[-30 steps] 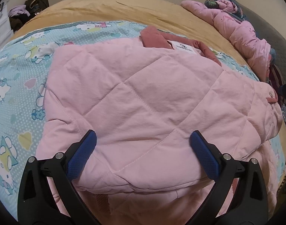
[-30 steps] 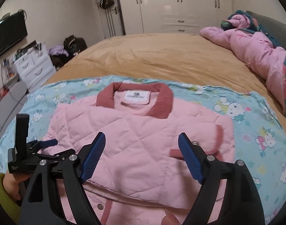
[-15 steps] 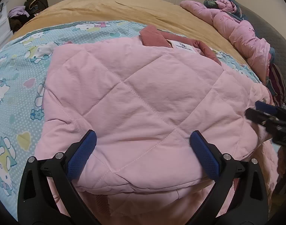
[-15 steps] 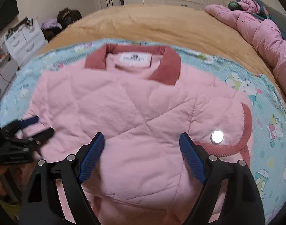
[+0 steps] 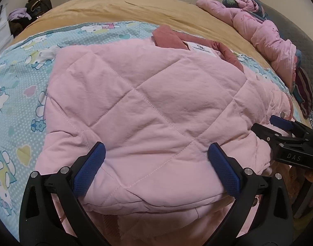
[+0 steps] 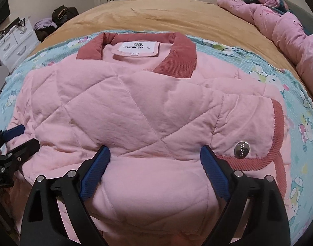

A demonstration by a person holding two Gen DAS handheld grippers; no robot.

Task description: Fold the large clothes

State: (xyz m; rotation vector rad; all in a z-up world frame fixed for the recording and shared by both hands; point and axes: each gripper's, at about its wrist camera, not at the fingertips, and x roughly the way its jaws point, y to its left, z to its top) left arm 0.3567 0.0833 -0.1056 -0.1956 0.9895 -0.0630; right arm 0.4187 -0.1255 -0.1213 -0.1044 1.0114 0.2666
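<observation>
A pink quilted jacket (image 5: 148, 106) with a dark rose collar (image 6: 177, 55) lies on the bed, its sleeves folded in over the body. It fills the right wrist view (image 6: 135, 112) too. My left gripper (image 5: 156, 164) is open, its blue pads either side of the jacket's near left hem. My right gripper (image 6: 154, 168) is open over the near hem, beside the rose cuff and snap button (image 6: 241, 149). Each gripper shows in the other's view: the right one (image 5: 287, 131) and the left one (image 6: 14, 139).
The jacket lies on a blue cartoon-print sheet (image 5: 16, 94) over a tan blanket (image 6: 156, 14). A pile of pink bedding (image 6: 289, 30) lies at the far right. White drawers (image 6: 14, 43) and bags (image 6: 62, 14) stand at the far left.
My right gripper has dropped lower and closer to the jacket's near hem. The left gripper has edged a little closer. Both stay open.
</observation>
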